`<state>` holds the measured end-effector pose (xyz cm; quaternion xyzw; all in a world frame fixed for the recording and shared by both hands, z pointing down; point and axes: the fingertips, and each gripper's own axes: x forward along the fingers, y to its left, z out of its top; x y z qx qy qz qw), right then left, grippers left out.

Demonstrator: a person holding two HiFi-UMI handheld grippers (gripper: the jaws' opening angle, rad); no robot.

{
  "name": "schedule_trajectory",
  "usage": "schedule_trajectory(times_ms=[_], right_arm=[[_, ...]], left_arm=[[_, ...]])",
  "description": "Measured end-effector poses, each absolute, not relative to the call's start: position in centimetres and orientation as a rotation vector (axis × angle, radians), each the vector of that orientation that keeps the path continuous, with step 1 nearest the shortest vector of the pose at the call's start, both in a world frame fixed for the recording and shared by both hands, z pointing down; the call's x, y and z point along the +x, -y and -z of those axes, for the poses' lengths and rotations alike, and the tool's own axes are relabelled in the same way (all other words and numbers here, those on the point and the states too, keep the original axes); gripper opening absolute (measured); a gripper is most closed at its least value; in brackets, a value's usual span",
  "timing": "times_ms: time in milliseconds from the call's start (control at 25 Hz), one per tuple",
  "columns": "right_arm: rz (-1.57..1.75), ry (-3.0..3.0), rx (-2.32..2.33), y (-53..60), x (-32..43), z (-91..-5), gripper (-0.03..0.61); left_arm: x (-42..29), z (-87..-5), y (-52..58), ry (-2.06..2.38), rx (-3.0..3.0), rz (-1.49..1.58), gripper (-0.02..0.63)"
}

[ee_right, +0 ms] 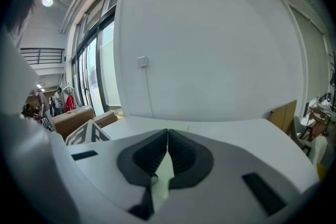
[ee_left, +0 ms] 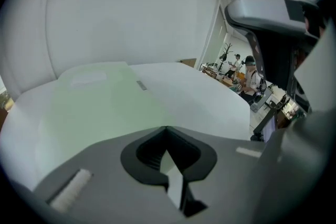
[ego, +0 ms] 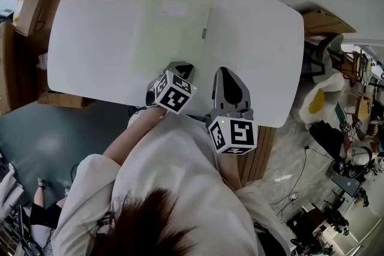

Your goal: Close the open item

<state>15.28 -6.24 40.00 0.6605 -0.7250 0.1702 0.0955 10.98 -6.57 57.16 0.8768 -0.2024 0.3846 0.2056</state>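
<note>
Folder: pale green folder (ego: 174, 30) lies flat on the white desk (ego: 258, 57), out toward the middle, with a white label (ego: 174, 8) near its far end and a small grey tab (ego: 204, 33) on its right edge. No raised cover or spread pages show.
Left gripper: left gripper (ee_left: 167, 128) has its jaws together with nothing between them. It hangs over the near edge of the desk, just short of the folder's near end, not touching it.
Right gripper: right gripper (ee_right: 168, 131) is closed too and empty, beside the left one and near the same desk edge.
Step in hand: judged from how the folder lies, the closing looks done; neither gripper is on it.
Next move: if the tab is a fastener, I cannot tell whether it is seated. A light press near it would settle that. Otherwise, nothing more is needed.
</note>
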Motion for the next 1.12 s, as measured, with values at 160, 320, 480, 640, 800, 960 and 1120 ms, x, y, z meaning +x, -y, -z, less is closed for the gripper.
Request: schedule_trajectory(times_ms=[160,320,480,640,800,960,1120], right_arm=[[-0.516,2.154,1.943,6.3,15.2,-40.3,0.011],[-0.519,2.16,1.935,6.6,15.1,-40.4,0.011],[-0.513,2.162,1.934,6.6,14.8,-40.3,0.011],[-0.507,2.162,1.936,6.6,14.6,-40.1,0.011],[-0.502,2.164,1.938,6.5,14.6,-40.0,0.011],[-0.495,2.16,1.943,6.4,14.6,-39.9,0.011],[-0.487,2.16,1.952,6.1,14.6,-39.5,0.011]], left_arm=[[11.2,-57.4,6.7,0.512,2.342,-1.088,0.008],[11.3,-57.4,6.8,0.44,2.266,-1.116,0.008],[11.2,-57.5,6.6,0.411,2.237,-1.089,0.008],[11.1,-57.2,6.8,0.437,2.263,-1.081,0.008],[11.0,-57.0,6.8,0.464,2.281,-1.04,0.008],[11.0,-57.1,6.9,0.476,2.284,-1.02,0.008],[10.9,-56.5,7.0,0.497,2.293,-0.967,0.008]])
